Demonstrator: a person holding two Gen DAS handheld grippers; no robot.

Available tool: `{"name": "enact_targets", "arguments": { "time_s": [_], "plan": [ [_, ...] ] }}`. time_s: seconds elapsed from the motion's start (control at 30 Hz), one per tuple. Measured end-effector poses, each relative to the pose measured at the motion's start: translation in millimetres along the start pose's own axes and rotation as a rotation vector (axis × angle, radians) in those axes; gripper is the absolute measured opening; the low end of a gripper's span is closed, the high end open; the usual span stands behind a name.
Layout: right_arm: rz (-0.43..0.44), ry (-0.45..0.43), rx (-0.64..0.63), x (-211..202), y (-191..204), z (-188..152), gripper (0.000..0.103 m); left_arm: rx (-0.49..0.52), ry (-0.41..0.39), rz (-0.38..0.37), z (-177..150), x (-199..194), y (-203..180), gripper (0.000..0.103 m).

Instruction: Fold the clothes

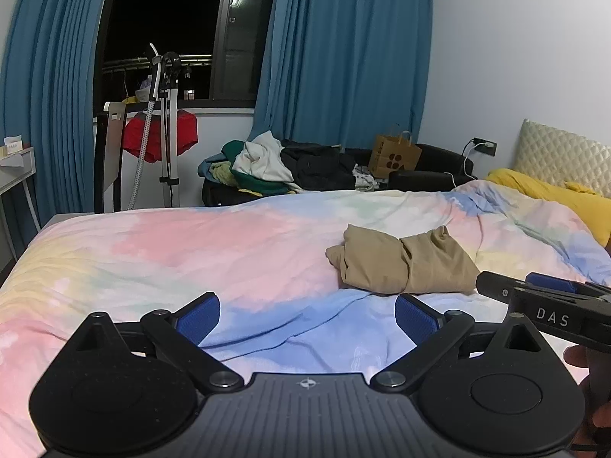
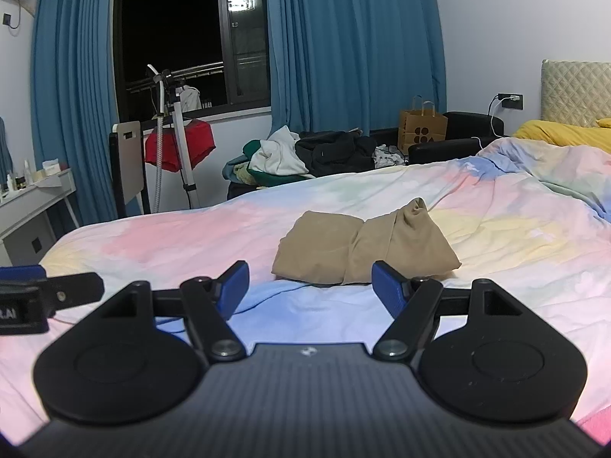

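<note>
A folded tan garment lies on the pastel bedspread, its right half bunched up into a peak. In the right wrist view my right gripper stands open just short of its near edge, nothing between the blue pads. In the left wrist view the same tan garment lies ahead and to the right. My left gripper is open over bare bedspread, also holding nothing. The right gripper's fingers poke in at the right edge, beside the garment.
A pile of unfolded clothes sits on a dark sofa beyond the bed, with a brown paper bag beside it. A garment steamer stand and a red cloth hang near the window. Yellow pillows lie at the headboard; a white desk stands left.
</note>
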State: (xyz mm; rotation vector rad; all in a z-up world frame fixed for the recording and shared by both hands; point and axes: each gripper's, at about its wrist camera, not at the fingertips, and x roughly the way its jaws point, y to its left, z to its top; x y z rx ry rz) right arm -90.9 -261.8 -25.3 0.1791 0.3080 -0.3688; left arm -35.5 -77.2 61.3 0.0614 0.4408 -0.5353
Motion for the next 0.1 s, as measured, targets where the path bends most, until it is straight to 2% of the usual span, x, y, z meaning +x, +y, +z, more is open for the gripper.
{"name": "enact_targets", "arguments": {
  "time_s": [0.1],
  "plan": [
    [-0.008,0.006,-0.002,1.3,0.8,0.1,0.073,0.004,-0.001,-0.005,-0.7,-0.8,0.2,0.099]
  ]
}}
